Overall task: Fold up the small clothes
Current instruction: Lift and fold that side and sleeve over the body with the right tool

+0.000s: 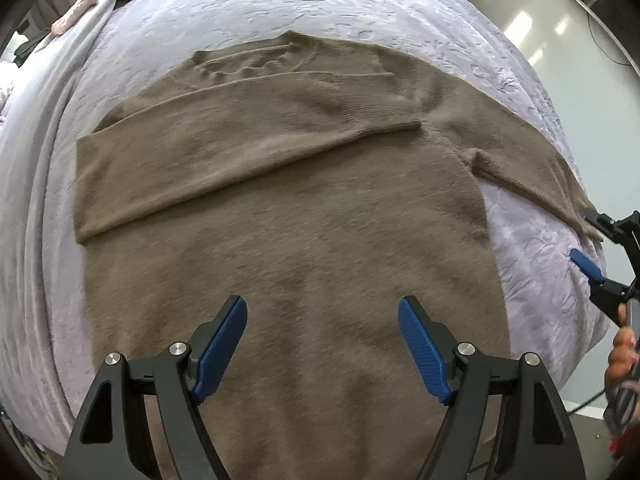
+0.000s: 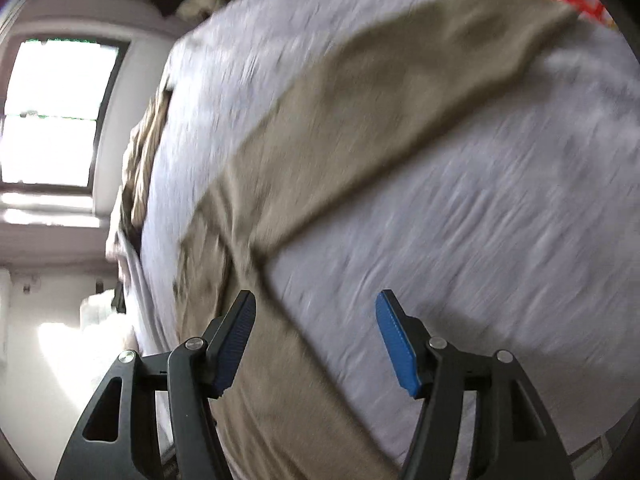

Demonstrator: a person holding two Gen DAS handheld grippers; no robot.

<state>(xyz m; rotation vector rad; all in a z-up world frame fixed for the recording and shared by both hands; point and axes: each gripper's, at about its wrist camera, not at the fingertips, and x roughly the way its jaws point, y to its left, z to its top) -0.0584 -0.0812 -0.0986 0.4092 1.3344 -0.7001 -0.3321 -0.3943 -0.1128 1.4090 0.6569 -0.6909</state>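
On the lavender bedspread (image 1: pixel 280 4), both claws gape empty over a brown sweater (image 1: pixel 280 208); no writing shows.

Your left gripper (image 1: pixel 322 340) has black arms, blue ridged pads and round silver screws. Your right gripper (image 2: pixel 316 338) looks the same. Your hand (image 1: pixel 622 354) shows at the right edge.

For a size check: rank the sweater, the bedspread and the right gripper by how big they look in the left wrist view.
1. Bedspread, though largely covered
2. Brown sweater
3. Right gripper, only partly in frame
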